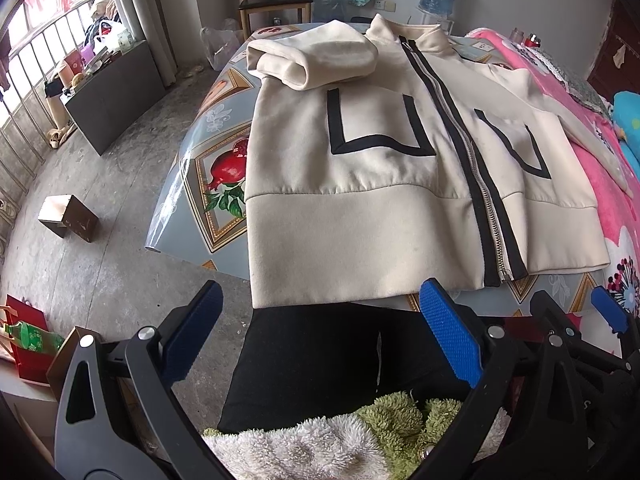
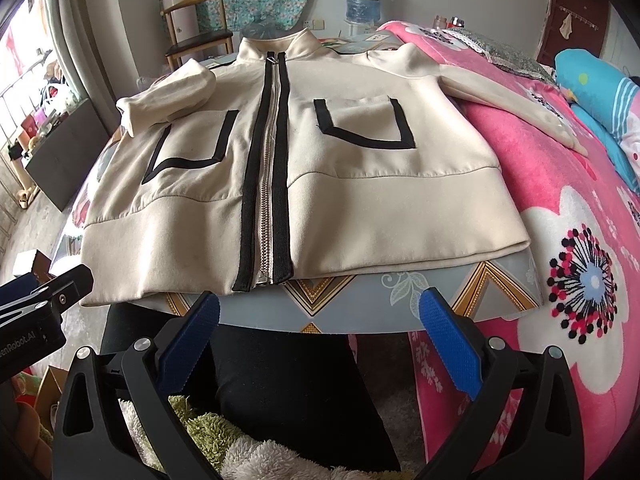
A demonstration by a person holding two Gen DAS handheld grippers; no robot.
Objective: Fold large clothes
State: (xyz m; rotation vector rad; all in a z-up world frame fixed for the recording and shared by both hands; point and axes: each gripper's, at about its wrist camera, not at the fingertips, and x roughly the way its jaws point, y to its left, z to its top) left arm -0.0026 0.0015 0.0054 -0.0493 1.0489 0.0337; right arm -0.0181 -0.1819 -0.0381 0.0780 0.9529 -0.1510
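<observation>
Cream zip-front jacket with black trim point(image 2: 288, 168) lies flat, front up, on the patterned tabletop point(image 2: 360, 300); one sleeve folded in.
Left gripper point(image 1: 320, 336) and right gripper point(image 2: 320, 336) hover near the hem, jaws wide apart, holding nothing. The other sleeve point(image 2: 500, 96) trails onto the pink floral blanket point(image 2: 560, 240). Risk: plush may drag the sleeve, skewing the fold; the glossy tabletop could let the body slide.

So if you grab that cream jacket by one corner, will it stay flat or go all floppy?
Probably floppy: the cream jacket is soft cloth, and its folded sleeve already bends over itself. The hem overhangs the table edge and droops a little, so it would likely sag. The metal zipper may stiffen the middle slightly.
</observation>
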